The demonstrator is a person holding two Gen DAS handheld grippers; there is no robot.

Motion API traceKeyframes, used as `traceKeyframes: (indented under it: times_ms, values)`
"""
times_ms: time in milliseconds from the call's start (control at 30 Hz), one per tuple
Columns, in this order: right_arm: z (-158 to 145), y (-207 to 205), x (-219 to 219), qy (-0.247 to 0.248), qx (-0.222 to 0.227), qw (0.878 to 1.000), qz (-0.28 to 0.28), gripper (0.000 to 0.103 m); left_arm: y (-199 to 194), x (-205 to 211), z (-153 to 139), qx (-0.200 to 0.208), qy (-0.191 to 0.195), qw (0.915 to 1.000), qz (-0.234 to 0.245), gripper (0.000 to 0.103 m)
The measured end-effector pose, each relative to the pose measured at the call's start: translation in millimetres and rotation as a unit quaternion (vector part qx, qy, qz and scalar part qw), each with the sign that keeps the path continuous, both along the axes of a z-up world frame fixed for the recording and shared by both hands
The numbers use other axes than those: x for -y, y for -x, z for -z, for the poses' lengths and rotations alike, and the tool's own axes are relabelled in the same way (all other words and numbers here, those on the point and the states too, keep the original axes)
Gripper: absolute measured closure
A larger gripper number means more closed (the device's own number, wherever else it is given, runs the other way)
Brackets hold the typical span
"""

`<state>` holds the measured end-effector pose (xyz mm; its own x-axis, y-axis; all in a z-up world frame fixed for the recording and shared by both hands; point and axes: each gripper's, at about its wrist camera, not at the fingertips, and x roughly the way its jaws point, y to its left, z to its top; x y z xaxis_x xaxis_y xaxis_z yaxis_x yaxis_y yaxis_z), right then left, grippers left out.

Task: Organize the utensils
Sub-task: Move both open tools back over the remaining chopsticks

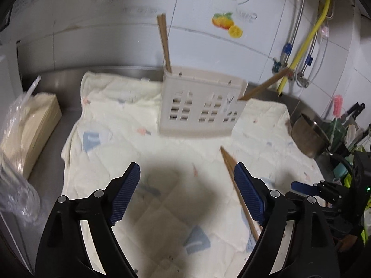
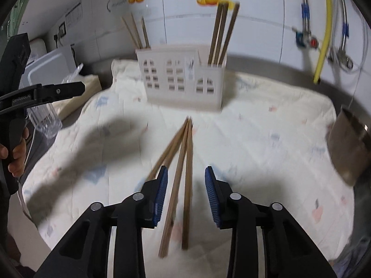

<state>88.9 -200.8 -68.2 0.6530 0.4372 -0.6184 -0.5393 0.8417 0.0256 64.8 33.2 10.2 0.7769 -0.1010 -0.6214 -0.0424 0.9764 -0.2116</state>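
Wooden chopsticks lay loose on the quilted cloth near the front edge of the surface, reaching toward the white holder at the back edge, where others already stood. The right gripper hovered over them, jaws apart and empty — the pickup step, by my reading. Next it would need to drop and close on the bundle. The left gripper also hung with jaws apart. A metal pot sat at the right edge — clear of the path.
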Motion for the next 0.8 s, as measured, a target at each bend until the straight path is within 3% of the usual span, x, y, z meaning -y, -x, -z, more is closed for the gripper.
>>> traceKeyframes:
  times_ms: [300,800]
  values:
    - [34.3,0.7,1.0,0.001,-0.043,0.999,0.003,0.084,13.7,2.6,28.3,-0.030,0.010,0.9994,-0.016,0.018]
    - [47.9,-12.2,-2.9,0.007,-0.065,0.998,0.011,0.093,17.5,21.4,57.0,-0.074,0.007,0.9972,-0.006,0.011]
